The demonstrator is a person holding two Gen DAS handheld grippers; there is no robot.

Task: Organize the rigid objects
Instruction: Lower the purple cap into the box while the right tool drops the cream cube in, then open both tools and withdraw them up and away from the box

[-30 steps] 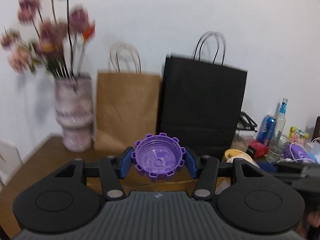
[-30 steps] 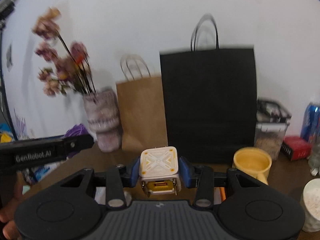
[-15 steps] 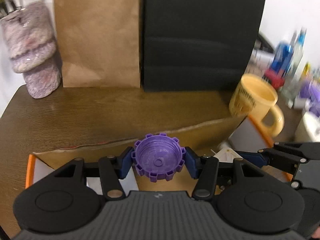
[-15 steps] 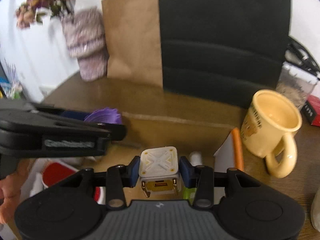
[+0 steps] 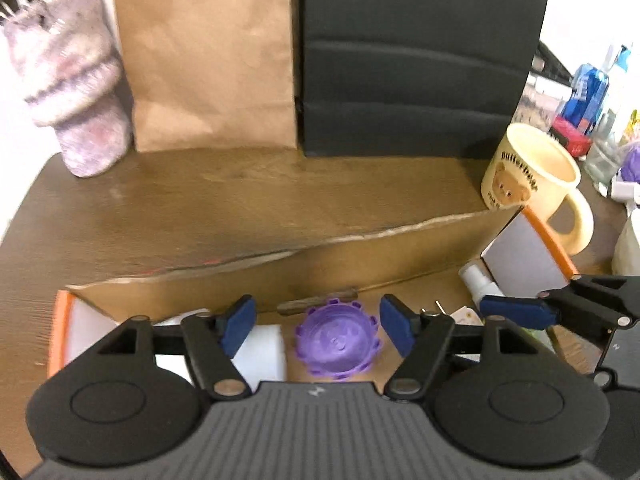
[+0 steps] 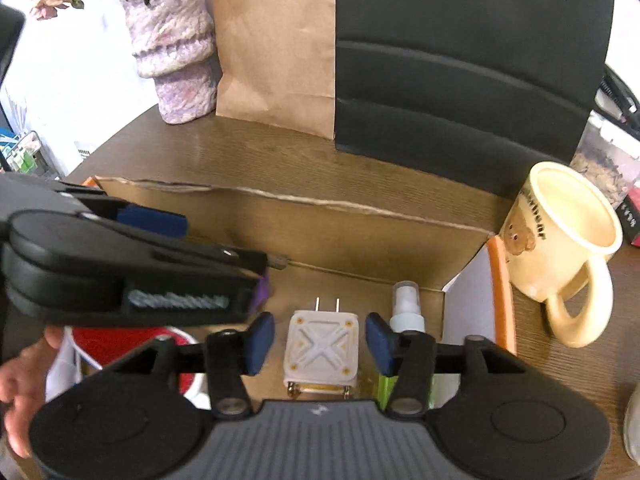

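Both grippers point down into an open cardboard box (image 5: 360, 264). My left gripper (image 5: 318, 330) has its jaws opening. The purple notched cap (image 5: 336, 344) lies on the box floor between its blue pads, with a gap on each side. My right gripper (image 6: 320, 343) is also opening. The white square plug adapter (image 6: 320, 350) rests below it, prongs pointing away, and neither pad touches it. In the right wrist view the left gripper's near finger (image 6: 240, 264) crosses the left side and hides most of the purple cap.
In the box lie a small white spray bottle (image 6: 408, 308), a red-topped white container (image 6: 132, 340) and a white roll (image 5: 260, 354). A cream bear mug (image 6: 560, 240) stands right of the box. Brown and black paper bags (image 5: 416, 60) and a vase (image 5: 80, 92) line the back. A hand (image 6: 20, 400) shows at the left.
Both grippers tilted down from facing the bags to over the box. Their jaws then spread. The purple cap and the white adapter left the pads and now lie in the box.
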